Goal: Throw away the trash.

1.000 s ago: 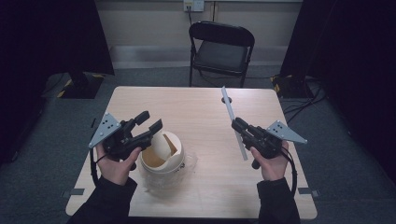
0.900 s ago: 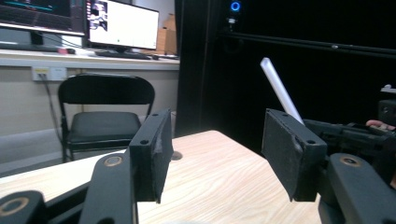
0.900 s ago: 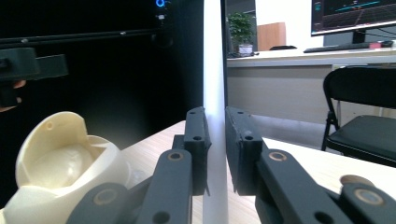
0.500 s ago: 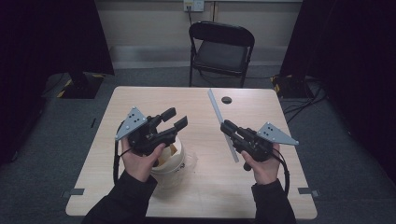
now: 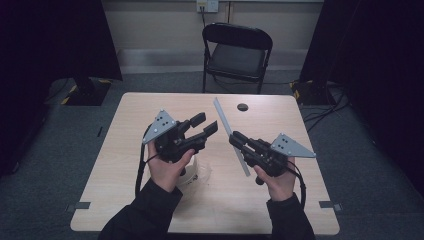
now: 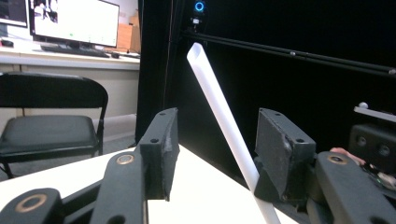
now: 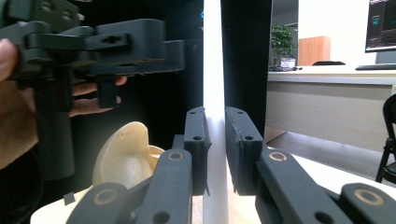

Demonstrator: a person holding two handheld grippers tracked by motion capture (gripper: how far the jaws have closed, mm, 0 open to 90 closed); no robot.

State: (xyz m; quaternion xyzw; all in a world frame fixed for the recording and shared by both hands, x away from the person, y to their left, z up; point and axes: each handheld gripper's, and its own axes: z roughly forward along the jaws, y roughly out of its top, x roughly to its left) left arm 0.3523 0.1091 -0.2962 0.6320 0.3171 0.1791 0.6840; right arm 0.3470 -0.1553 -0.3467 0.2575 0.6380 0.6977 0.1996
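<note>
A: Start nearest the person. What's under the hands?

B: A cream-coloured round container [image 5: 196, 172] sits on the pale wooden table [image 5: 125, 200], half hidden beneath the person's left hand [image 5: 167, 167]. A second ago that hand was further out to the left and the container showed plainly; now the left gripper [image 5: 202, 125] has swung in over it, jaws spread apart and grasping nothing.

A: And the other side?

B: The right gripper [image 5: 236, 142] is clenched on a long white plastic straw [image 5: 231, 135], gripped near its lower half. The straw slants up and away towards the far edge. It has drifted inward too, so the two tools now stand near each other above the table's middle.

A: Meaning?

B: I'd judge a handover or a two-handed regrip is coming. In the left gripper view the straw [image 6: 219, 107] already crosses the gap between the open jaws, close to one jaw, though contact is hard to tell.

A: Beyond that?

B: A black folding chair [image 5: 235, 55] stands past the table.
</note>
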